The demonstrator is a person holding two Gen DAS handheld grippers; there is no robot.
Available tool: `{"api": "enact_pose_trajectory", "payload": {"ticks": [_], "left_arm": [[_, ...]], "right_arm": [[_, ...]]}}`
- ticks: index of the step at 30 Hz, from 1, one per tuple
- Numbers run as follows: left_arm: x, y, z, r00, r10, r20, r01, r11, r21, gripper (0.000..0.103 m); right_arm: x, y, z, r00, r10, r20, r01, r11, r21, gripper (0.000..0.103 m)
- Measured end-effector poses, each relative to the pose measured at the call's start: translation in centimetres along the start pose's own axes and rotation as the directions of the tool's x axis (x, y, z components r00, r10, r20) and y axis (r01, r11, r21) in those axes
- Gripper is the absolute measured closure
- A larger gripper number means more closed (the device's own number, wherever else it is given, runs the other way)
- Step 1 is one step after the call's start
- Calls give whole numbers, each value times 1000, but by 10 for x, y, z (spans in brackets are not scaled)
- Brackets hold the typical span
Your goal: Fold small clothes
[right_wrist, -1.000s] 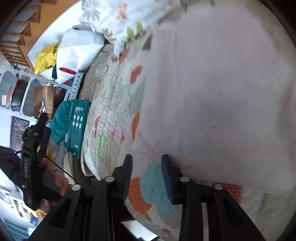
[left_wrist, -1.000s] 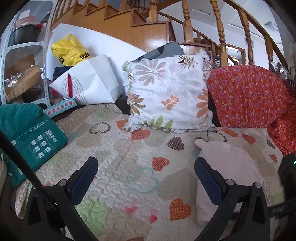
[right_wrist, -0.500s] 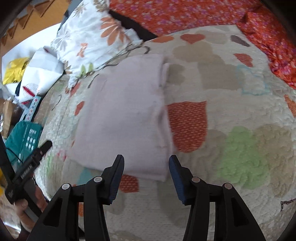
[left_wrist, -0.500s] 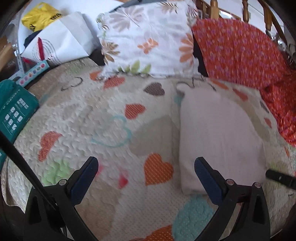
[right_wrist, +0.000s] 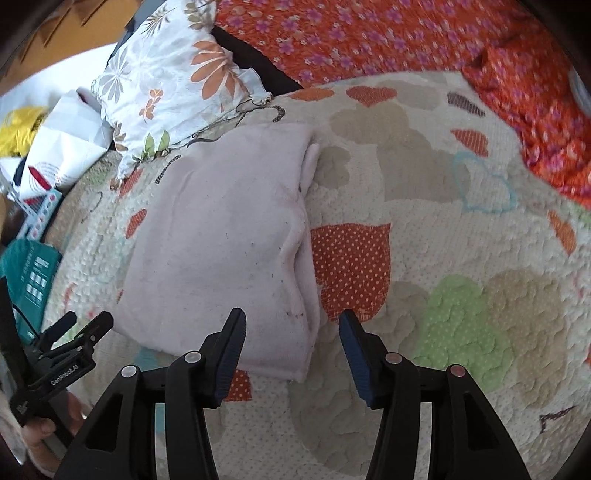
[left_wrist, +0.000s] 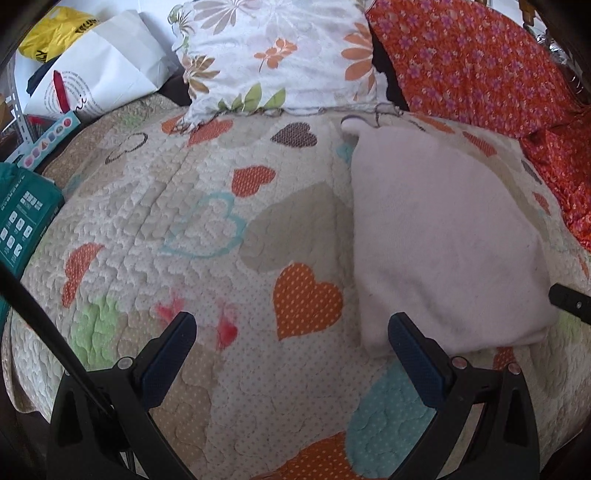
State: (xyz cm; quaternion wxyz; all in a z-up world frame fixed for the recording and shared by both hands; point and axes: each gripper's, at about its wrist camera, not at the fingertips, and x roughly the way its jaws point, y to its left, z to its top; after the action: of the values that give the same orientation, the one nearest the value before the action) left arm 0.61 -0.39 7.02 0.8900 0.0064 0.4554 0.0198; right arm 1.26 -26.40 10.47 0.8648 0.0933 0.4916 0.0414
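A folded pale pink garment (left_wrist: 443, 236) lies flat on the heart-patterned quilt (left_wrist: 207, 236); it also shows in the right wrist view (right_wrist: 225, 243). My left gripper (left_wrist: 291, 334) is open and empty, above the quilt to the garment's left, its right finger close to the garment's near corner. My right gripper (right_wrist: 291, 332) is open and empty, its fingers on either side of the garment's near right corner without touching it. The left gripper also shows at the lower left of the right wrist view (right_wrist: 79, 330).
A floral pillow (left_wrist: 273, 55) and an orange flowered cover (left_wrist: 476, 62) lie at the back of the quilt. A white bag (left_wrist: 96, 74), a yellow bag (left_wrist: 51, 33) and a teal box (left_wrist: 22, 218) sit to the left.
The right gripper has drawn back from the garment and opened wider. The left gripper has tipped down toward the quilt and moved closer to the garment.
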Motion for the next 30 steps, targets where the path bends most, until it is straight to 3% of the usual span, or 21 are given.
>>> {"api": "enact_pose_trajectory", "payload": {"ticks": [13, 30], "left_arm": [[10, 5, -7, 999, -12, -53, 11, 1000, -19, 0], [8, 0, -7, 999, -7, -46, 7, 1000, -2, 0]], "right_arm": [[16, 19, -7, 998, -57, -15, 55, 994, -98, 44], [22, 16, -8, 998, -61, -28, 59, 994, -91, 41]]}}
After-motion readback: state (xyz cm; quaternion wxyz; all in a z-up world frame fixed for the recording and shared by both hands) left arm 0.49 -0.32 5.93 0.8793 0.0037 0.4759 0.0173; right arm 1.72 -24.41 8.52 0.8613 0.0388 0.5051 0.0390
